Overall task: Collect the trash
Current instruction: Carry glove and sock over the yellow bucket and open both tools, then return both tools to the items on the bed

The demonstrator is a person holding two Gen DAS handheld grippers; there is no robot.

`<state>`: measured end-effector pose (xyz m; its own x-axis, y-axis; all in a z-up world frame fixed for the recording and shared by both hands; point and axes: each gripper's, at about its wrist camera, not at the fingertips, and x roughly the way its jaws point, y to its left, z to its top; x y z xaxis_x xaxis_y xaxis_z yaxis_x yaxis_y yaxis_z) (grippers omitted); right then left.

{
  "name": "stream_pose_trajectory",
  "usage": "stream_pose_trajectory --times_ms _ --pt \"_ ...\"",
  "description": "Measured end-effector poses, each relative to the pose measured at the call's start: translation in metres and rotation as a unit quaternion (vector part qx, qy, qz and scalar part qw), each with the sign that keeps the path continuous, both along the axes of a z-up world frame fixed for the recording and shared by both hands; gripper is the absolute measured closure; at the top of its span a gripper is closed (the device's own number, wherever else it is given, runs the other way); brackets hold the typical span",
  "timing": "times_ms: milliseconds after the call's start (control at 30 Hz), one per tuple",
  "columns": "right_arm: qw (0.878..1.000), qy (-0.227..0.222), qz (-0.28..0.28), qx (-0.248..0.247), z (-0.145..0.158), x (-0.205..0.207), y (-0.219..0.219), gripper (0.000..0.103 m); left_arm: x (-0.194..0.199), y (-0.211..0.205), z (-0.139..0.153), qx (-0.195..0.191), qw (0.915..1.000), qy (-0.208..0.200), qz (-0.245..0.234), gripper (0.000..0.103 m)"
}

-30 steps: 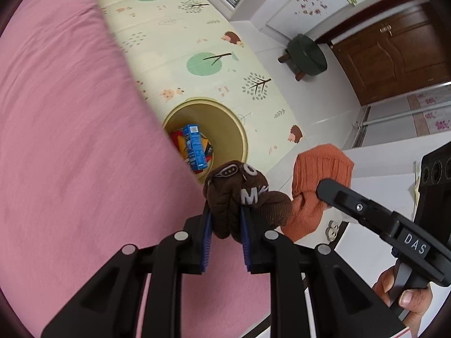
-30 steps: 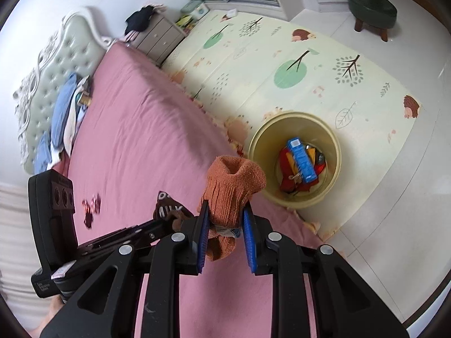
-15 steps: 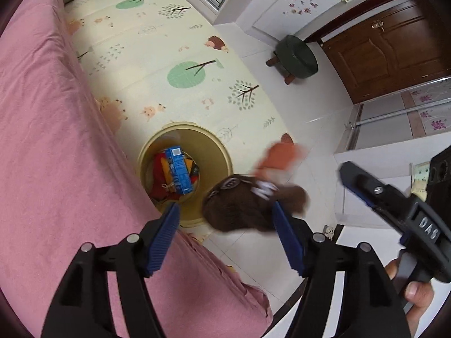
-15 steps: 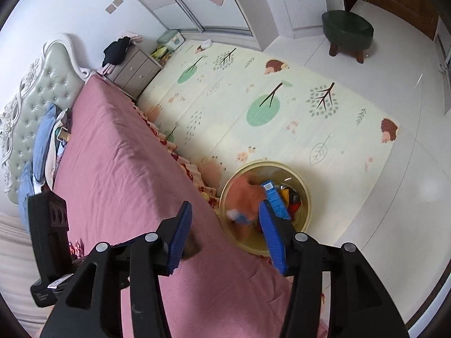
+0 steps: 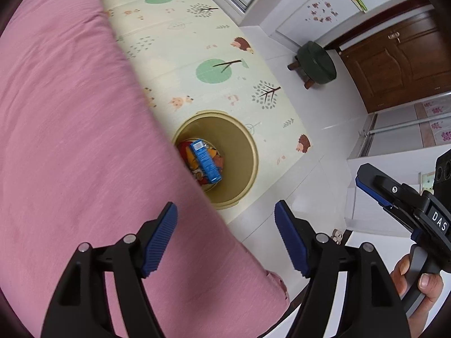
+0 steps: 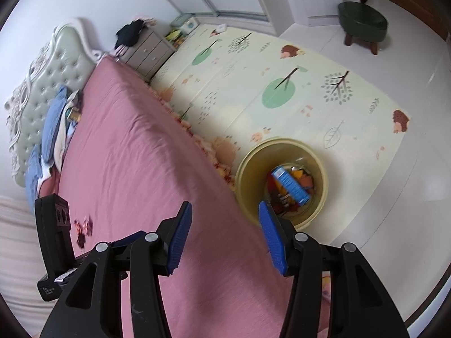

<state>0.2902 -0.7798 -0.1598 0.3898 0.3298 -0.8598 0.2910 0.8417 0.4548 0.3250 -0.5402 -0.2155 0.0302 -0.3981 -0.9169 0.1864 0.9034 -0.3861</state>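
Note:
A yellow bin (image 5: 253, 152) (image 6: 282, 142) stands on the floor mat against the side of the pink bed (image 5: 70, 140) (image 6: 135, 169). Inside it lie a blue carton (image 5: 205, 162) (image 6: 291, 184) and orange and red pieces (image 6: 305, 181). My left gripper (image 5: 225, 205) hangs over the bed's edge above the bin, its jaws opening with nothing between them. My right gripper (image 6: 224, 204) is open and empty, also above the bed's edge beside the bin. A small dark and red scrap (image 6: 83, 229) lies on the bed near the left gripper's body.
A green stool (image 5: 317, 63) (image 6: 362, 21) stands on the white tile near a brown door (image 5: 394, 64). The tree-patterned play mat (image 6: 282, 84) runs along the bed. Pillows and clothes (image 6: 53, 129) sit at the headboard, with a nightstand (image 6: 146, 50) beyond. A hand (image 5: 422, 281) holds the right gripper's handle.
Both grippers let go: the brown knit piece left the left jaws and the orange knit piece left the right jaws, both falling toward the bin. Both pairs of jaws now stand wide and empty.

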Motion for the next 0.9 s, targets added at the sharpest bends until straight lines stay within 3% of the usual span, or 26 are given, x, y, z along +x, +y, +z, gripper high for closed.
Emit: stream_pose_trajectory --times_ms 333,533,900 --pt "0.995 0.001 0.096 0.012 0.008 -0.02 0.122 0.053 -0.054 0.114 0.025 0.0 0.9954 -0.027 0.091 0.032" --pt "0.988 -0.006 0.153 0.01 0.017 -0.031 0.203 0.053 -0.089 0.197 0.035 0.002 0.988 -0.037 0.15 0.032" --pt "0.965 -0.005 0.263 0.015 0.01 -0.071 0.374 0.053 -0.172 0.372 0.032 0.014 0.9615 -0.033 0.272 0.031"
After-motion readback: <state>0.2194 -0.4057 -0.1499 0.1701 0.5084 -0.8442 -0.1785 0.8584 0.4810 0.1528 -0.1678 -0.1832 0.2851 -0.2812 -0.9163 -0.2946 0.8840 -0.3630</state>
